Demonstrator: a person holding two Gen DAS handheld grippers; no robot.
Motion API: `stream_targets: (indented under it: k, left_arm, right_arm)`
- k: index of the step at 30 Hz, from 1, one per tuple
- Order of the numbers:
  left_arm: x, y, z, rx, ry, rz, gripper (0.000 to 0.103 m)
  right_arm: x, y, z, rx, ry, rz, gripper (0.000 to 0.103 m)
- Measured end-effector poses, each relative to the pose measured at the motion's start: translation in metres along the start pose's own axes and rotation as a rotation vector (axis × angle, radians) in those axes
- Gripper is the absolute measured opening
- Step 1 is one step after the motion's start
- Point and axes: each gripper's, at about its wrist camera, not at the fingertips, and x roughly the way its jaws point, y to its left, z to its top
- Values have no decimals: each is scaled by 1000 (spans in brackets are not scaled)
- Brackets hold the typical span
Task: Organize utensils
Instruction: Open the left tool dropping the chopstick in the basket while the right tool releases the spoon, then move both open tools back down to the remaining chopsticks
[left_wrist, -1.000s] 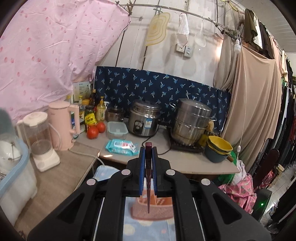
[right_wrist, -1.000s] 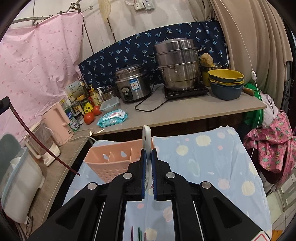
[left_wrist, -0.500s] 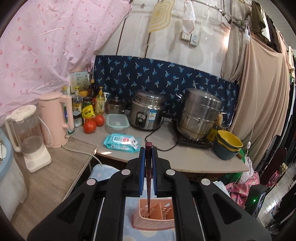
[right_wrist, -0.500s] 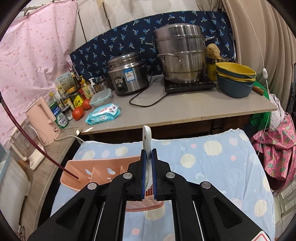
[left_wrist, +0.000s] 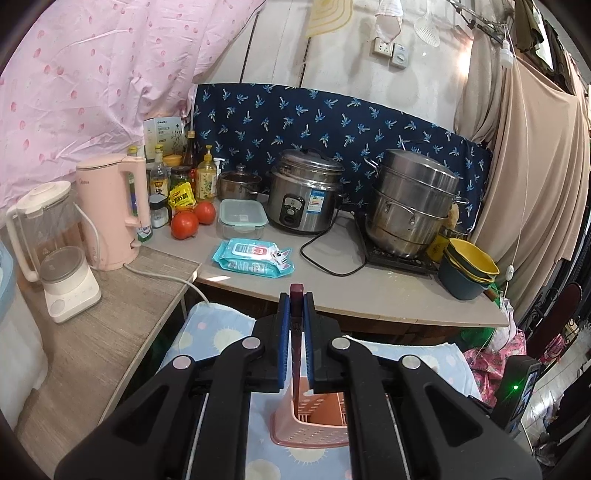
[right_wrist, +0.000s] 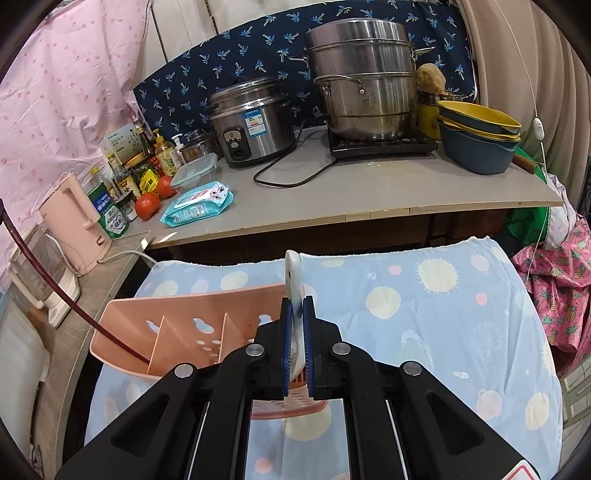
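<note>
Bench: the grey bench (right_wrist: 369, 199) runs across the far side with cookers, bowls and bottles on it; none of that looks part of the sorting
Cloth: a blue spotted cloth (right_wrist: 443, 314) covers the near surface; the work happens here
Holder: the pink utensil holder (right_wrist: 192, 332) stands on the cloth, left of centre in the right wrist view, its dividers making several compartments; in the left wrist view it sits low and near (left_wrist: 317, 421), just under the fingers
Left gripper: the left gripper (left_wrist: 296, 339) has its fingers closed on dark red chopsticks (left_wrist: 296, 332); seen from the right wrist, the chopsticks (right_wrist: 66, 291) slant down from the far left and the tip is already inside the holder's leftmost compartment
Right gripper: the right gripper (right_wrist: 296, 343) has its fingers pressed shut on a white spoon (right_wrist: 293, 284), handle upward; it sits above the right part of the holder; how deep its bowl reaches is hidden
Progress: judged part-way; both pieces are at the holder but neither is released; what is left is to let each go into a compartment; whether other utensils wait cannot be told
</note>
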Motion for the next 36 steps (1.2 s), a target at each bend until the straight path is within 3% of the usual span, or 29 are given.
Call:
stream_targets:
  k: [2,5,6,11,13,17,24,36]
  left_arm:
    - [0,1,-2,-2,3,11,11]
    - [-1,5,-3,-27,13,20,33]
    - [-3,6,-4,-30,9,27,34]
    - [-14,10,-12,-22,14,41,34]
    - [-21,12,-17,-22,21,46,34]
    - [-35,16,-34,-22,39,50,35]
    - [-62,17,-83,3,90,70,35]
    - [-92,23,-154,20,204,98,35]
  right_arm:
    - [-3,0,0,-7,-10,-6,9]
    - [-11,-1,-1,-10,-24,-7,11]
    - [-14,-1,-2,-10,-27,-7,12]
    - [-33,-5,-11,-8,-35,1,14]
    - [-43,-5,-17,-8,-37,7,21]
    - [-62,-4,-37,-19,-32,15,24]
    - [-94,-4,-83,-35,-5,16,31]
    - [-136,-15,-164,-20,68,8,31]
